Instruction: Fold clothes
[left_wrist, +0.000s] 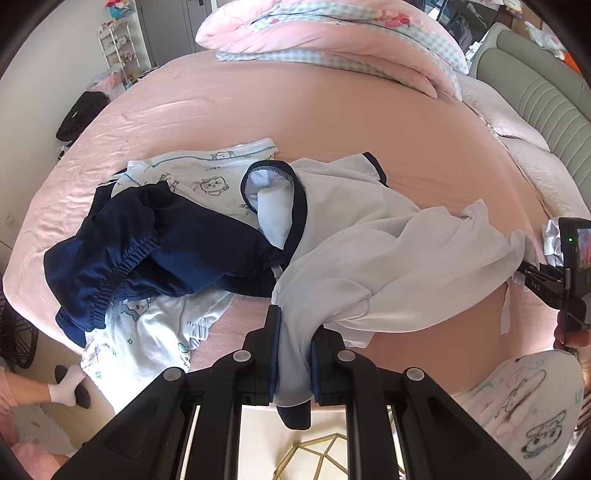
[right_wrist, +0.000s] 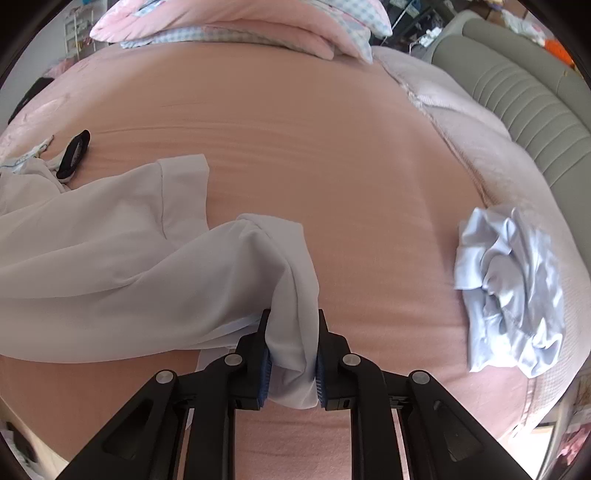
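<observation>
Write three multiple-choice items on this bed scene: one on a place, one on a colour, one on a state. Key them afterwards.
1. Where does the crumpled pale blue cloth lie?
A. on the floor
B. on the bed, to the right of the right gripper
C. under the pillows

2. What colour are the shorts with the elastic waistband?
A. navy
B. red
C. yellow

3. How is the white shirt held?
A. by neither gripper
B. by the left gripper alone
C. by both grippers

Key: 1 B, it sits on the pink sheet near the right edge; 2 A, the fabric is dark blue; 3 C, each wrist view shows white fabric pinched between pads.
</observation>
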